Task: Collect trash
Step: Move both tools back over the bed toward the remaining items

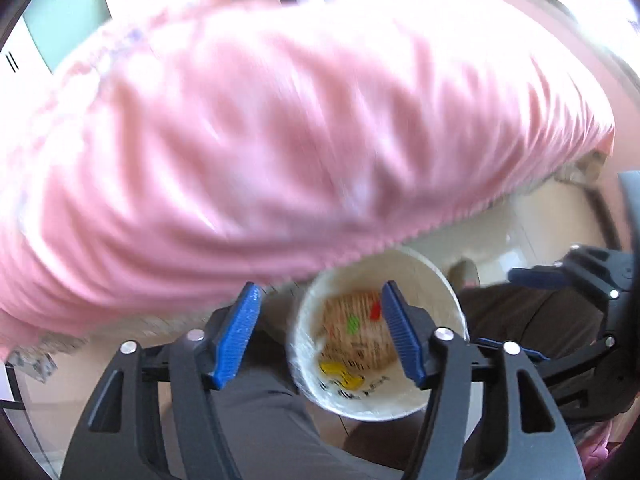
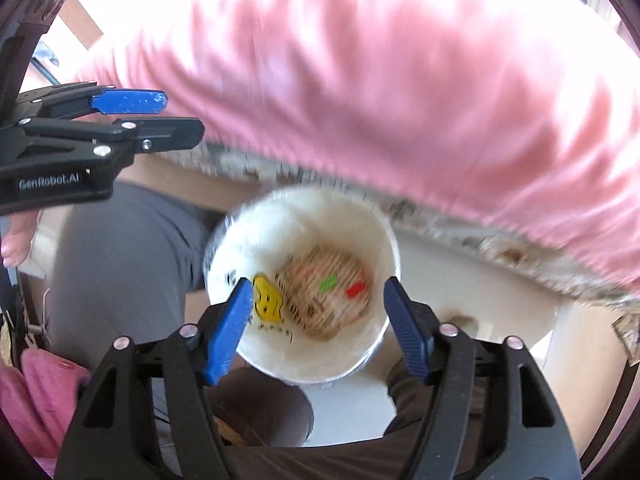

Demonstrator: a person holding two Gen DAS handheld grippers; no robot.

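Observation:
A white bin (image 1: 424,280) (image 2: 288,220) stands on the floor below both grippers. Inside lie a crumpled printed wrapper (image 1: 360,344) (image 2: 324,300) with red and green marks and a yellow scrap (image 2: 266,300). My left gripper (image 1: 320,336) hangs open well above the bin's left rim, with nothing between its blue pads. My right gripper (image 2: 316,330) is also open and empty, high over the bin's mouth. The left gripper's fingers (image 2: 128,102) show at the upper left of the right wrist view. Both views are blurred.
A pink cloth (image 1: 280,140) (image 2: 360,100) covers a surface that overhangs the far side of the bin. A person's legs in grey trousers (image 1: 260,420) (image 2: 120,248) stand close beside the bin. Pale floor (image 2: 480,280) lies to the right.

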